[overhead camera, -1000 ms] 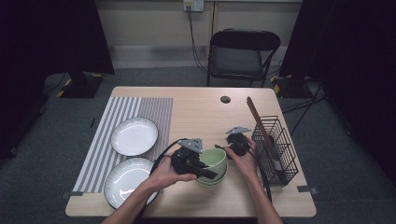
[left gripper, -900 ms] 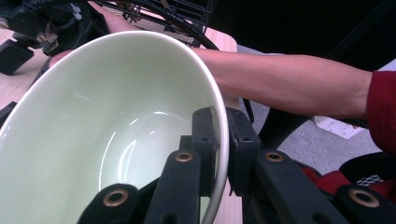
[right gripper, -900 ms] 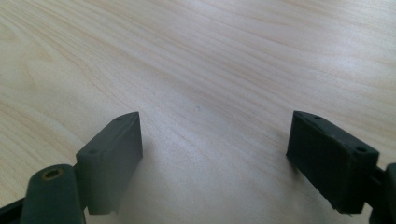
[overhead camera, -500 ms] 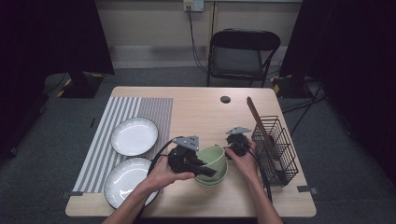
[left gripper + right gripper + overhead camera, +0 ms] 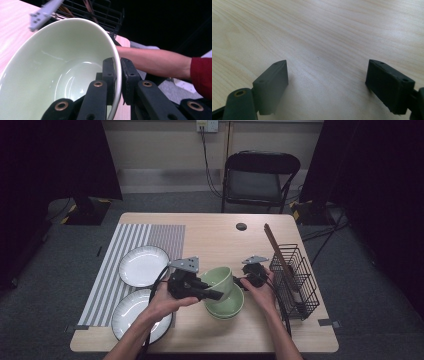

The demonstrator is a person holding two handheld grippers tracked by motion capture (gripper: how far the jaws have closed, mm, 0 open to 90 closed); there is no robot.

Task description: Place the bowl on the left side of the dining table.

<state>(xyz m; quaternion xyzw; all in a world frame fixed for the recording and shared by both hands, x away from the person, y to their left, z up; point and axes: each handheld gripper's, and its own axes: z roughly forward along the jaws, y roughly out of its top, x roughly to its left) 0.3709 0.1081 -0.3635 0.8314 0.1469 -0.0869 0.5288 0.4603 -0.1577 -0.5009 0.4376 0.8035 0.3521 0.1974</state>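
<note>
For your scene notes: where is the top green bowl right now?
In the high view, the top green bowl is tilted above a second bowl at the table's near middle, its rim clamped by the left tool.

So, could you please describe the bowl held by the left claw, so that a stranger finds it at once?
Look at the wooden table, in front of the black wire rack. Two pale green bowls sit there between the hands. The one meant is the upper bowl, tilted and lifted off the lower bowl, its rim pinched by the left claw.

The bowl (image 5: 57, 72) runs off the frame's left and bottom edges. We cannot make out what fills the rack (image 5: 295, 275); the lower plate (image 5: 131, 316) lies partly under an arm.
</note>
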